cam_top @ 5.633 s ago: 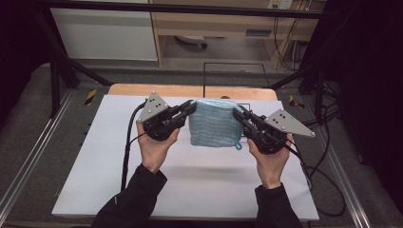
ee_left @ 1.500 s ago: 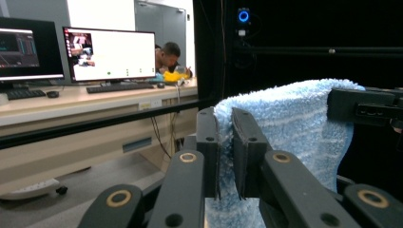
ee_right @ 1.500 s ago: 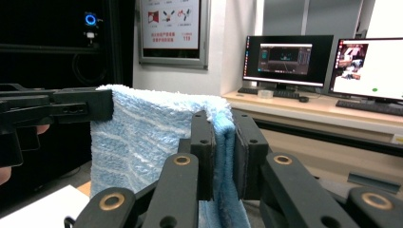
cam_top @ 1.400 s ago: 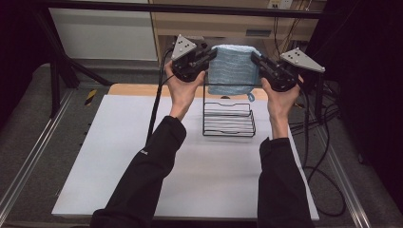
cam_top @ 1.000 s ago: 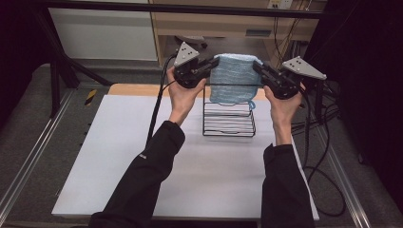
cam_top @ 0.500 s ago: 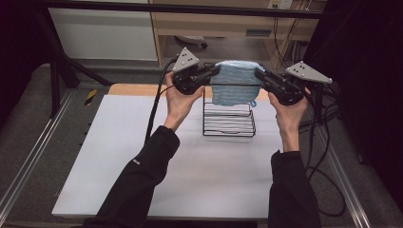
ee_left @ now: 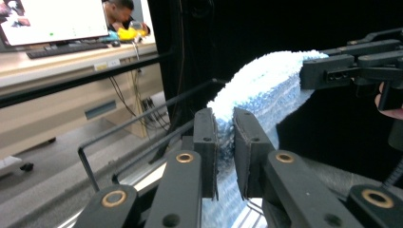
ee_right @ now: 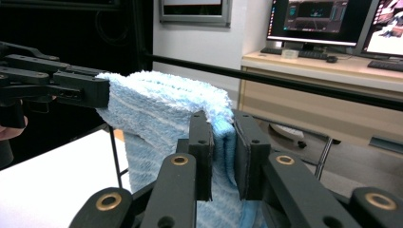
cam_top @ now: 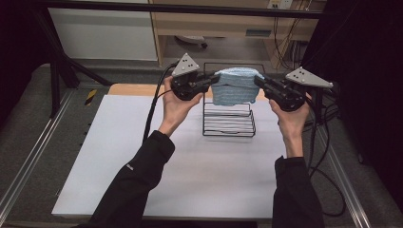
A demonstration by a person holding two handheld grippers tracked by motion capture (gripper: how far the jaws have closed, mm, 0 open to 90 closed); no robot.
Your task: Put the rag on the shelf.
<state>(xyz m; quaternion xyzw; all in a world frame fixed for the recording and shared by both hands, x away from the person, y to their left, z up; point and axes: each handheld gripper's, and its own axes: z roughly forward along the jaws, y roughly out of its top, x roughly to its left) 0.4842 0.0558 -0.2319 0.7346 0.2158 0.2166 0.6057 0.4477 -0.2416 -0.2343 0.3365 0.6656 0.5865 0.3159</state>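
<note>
A folded light-blue towel (cam_top: 235, 88) hangs stretched between my two grippers, over the top of a black wire rack (cam_top: 228, 126) at the far middle of the white table. My left gripper (cam_top: 216, 79) is shut on the towel's left end, and my right gripper (cam_top: 259, 80) is shut on its right end. In the left gripper view the towel (ee_left: 266, 90) runs from my own jaws (ee_left: 224, 123) to the right gripper (ee_left: 332, 71). From the right gripper (ee_right: 222, 126), the towel (ee_right: 157, 104) reaches across to the left gripper (ee_right: 85, 88).
The rack's upright bars (ee_left: 142, 114) stand just behind and below the towel. A white table top (cam_top: 190, 180) spreads out in front of the rack. Cables trail from both grippers. Desks with monitors (ee_right: 323, 23) stand beyond the table.
Since the oldest frame, both grippers have carried the towel from low over the table up and away to the rack. Over the last second it has sunk slightly, and the hands have barely moved.
</note>
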